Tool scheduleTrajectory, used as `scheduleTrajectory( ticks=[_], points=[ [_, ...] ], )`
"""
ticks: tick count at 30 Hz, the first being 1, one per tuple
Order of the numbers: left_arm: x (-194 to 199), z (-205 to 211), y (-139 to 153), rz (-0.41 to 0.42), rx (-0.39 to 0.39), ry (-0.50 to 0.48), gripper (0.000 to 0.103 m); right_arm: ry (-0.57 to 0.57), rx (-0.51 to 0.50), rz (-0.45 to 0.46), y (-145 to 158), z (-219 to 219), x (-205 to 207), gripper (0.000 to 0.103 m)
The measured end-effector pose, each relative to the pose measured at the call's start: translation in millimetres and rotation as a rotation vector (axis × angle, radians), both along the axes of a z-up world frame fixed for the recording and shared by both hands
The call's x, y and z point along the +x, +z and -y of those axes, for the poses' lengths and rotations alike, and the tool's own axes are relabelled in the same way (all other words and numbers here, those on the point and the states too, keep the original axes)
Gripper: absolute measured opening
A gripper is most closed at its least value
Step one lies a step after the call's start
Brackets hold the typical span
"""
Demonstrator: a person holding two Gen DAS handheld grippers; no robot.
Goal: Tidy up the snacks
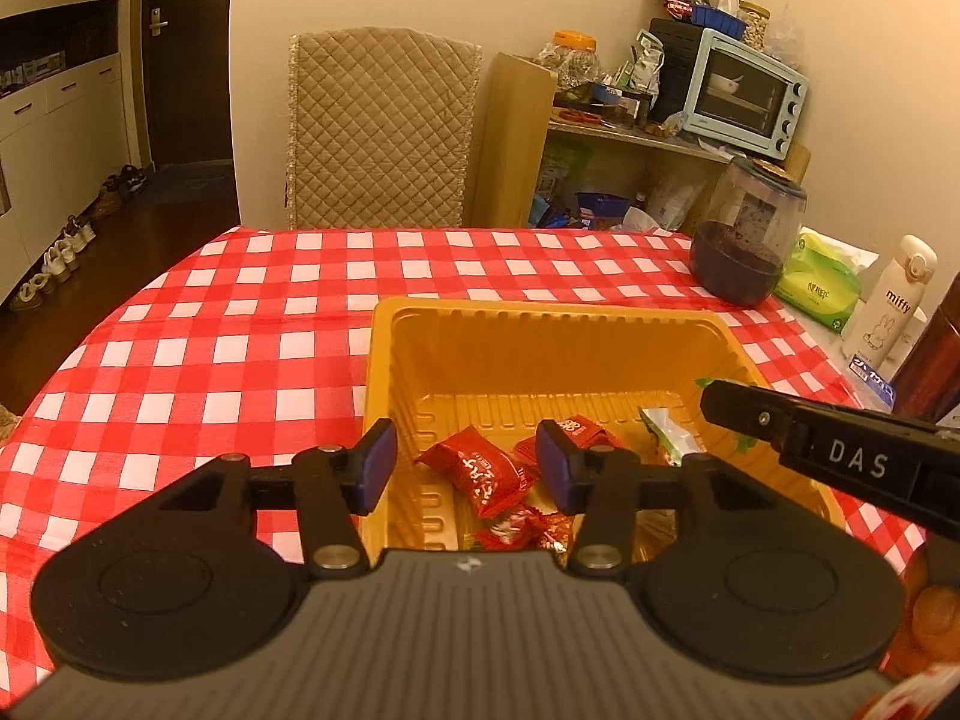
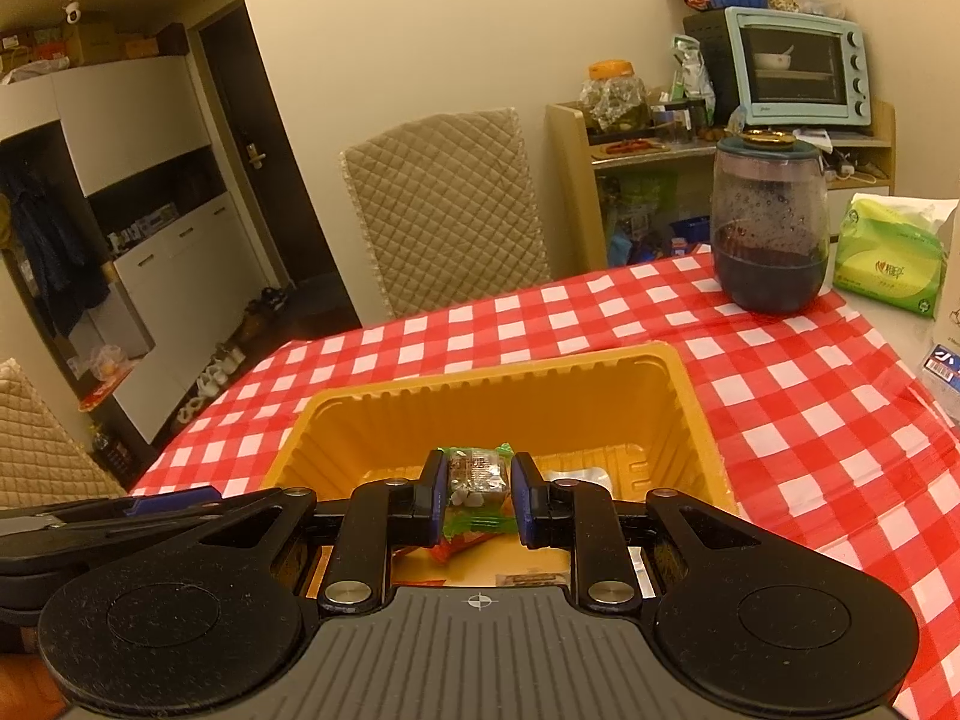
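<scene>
The green-wrapped snack [image 2: 475, 476] is clamped in the right hand-held gripper [image 2: 477, 501] above the yellow tray [image 2: 678, 414], seemingly clear of its walls. The left hand-held gripper [image 1: 467, 467] is held apart over the near rim, above red snack packets [image 1: 487, 471]; bare checked worktop [image 1: 240, 312] is left beyond the tray

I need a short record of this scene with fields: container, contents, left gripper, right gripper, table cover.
container: yellow plastic tray on the table
contents: red wrapped candies on the tray floor
left gripper: open, empty, above the tray's near part
right gripper: shut on clear snack packet with green ends, over the tray
table cover: red and white checked cloth
</scene>
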State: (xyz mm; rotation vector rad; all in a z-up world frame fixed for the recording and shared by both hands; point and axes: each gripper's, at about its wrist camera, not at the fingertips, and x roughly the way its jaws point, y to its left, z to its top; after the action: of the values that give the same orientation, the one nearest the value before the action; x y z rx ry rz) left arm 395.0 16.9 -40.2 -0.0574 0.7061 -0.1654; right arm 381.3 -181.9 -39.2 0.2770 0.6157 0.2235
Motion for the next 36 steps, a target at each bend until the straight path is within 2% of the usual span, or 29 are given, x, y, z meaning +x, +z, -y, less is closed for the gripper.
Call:
scheduleTrajectory(
  ticks=[20,21,22,23,24,29,36],
  points=[
    [0.1,0.0,-4.5,-0.007,0.025,-0.006,0.047,0.04,0.015,0.017,-1.4,-9.9,-1.9,0.024],
    [0.1,-0.3,-4.9,-0.008,0.026,-0.005,0.047,0.044,0.026,0.023,-1.6,-9.1,-1.7,0.026],
    [0.3,-0.9,-5.5,-0.009,0.026,-0.004,0.047,0.041,0.038,0.027,-1.7,-7.9,-1.5,0.046],
    [0.3,-1.3,-5.9,-0.01,0.027,-0.002,0.047,0.033,0.051,0.03,-1.8,-5.8,-1.8,0.076],
    [0.3,-1.5,-6.2,-0.011,0.027,-0.002,0.047,0.023,0.071,0.033,-1.7,-3.1,-2.4,0.08],
    [-0.3,-0.8,-6.3,-0.011,0.03,-0.005,0.047,-0.022,0.119,0.024,0.8,9.4,-0.4,0.08],
    [-0.3,0.5,-6.7,-0.013,0.033,-0.008,0.047,-0.042,0.113,0.023,2.9,14.4,-1.5,0.08]
  ],
)
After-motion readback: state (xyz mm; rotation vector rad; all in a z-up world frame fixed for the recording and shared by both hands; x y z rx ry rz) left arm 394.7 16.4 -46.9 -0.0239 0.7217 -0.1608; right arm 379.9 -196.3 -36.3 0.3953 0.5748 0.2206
